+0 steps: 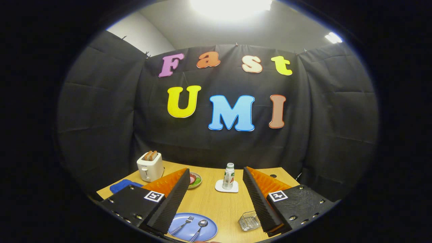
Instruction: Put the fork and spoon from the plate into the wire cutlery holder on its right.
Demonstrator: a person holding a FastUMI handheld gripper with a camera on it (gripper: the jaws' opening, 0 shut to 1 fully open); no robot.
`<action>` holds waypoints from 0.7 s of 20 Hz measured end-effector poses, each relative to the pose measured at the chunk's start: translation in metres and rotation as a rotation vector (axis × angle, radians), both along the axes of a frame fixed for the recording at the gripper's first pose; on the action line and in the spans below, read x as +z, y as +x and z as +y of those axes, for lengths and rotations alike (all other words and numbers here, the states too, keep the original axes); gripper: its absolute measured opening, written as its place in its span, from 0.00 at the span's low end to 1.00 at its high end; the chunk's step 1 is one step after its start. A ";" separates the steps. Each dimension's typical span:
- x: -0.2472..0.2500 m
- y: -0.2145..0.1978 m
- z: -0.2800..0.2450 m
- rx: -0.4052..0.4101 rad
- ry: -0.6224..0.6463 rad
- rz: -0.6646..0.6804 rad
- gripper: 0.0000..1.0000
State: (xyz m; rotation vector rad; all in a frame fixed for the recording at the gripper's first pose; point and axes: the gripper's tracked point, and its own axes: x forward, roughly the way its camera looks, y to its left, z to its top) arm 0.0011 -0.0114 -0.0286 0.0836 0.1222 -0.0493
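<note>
While the fork and spoon lie side by side on the blue plate, between the tongs, these hang open and empty; the first pickup is not begun. Next, I think, they must descend onto one handle, the wire cutlery holder waiting beside the right finger.

We find the fork and spoon side by side on the plate, fork left. The wire cutlery holder sits right of it. Farther back on the table, left to right: toaster, small dish, bottle on a coaster.
</note>
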 end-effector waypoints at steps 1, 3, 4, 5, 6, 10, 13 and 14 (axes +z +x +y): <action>-0.005 0.000 0.000 0.003 0.001 0.016 0.97; -0.016 0.000 0.003 0.009 -0.003 0.053 0.97; -0.021 0.000 0.005 0.012 -0.003 0.067 0.97; -0.023 0.001 0.007 0.014 -0.003 0.076 0.97; -0.028 0.002 0.010 0.020 -0.002 0.093 0.97; -0.081 -0.002 0.035 0.080 0.009 0.267 0.97; -0.127 -0.005 0.052 0.114 0.043 0.439 0.97; -0.141 -0.007 0.055 0.122 0.050 0.495 0.97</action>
